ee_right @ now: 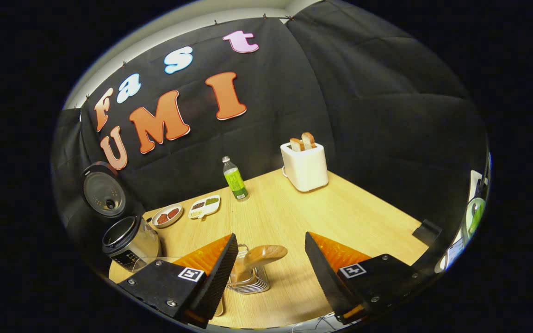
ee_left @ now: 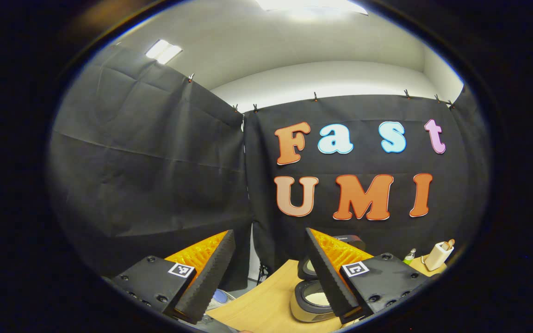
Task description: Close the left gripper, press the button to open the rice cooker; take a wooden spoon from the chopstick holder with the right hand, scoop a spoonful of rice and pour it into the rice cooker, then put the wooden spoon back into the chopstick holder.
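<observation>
The rice cooker (ee_right: 130, 240) stands open at the desk's (ee_right: 340, 217) left edge. The wooden spoon (ee_right: 259, 256) sits in the chopstick holder (ee_right: 248, 277), between the wide-open, empty right tool (ee_right: 271, 266). The left tool (ee_left: 271, 273) also gapes empty. Whether scooping remains cannot be judged.

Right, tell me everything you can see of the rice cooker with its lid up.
The round silver-bodied rice cooker stands open at the far left of the light wooden table, against the booth's black cloth wall. Its dark hinged lid is raised upright, the grey inner face with a small central vent showing. The body looks metallic, with a dark rim and a dark control panel on its front. In the left gripper view, its pale inner pot shows. Nothing touches it.
</observation>
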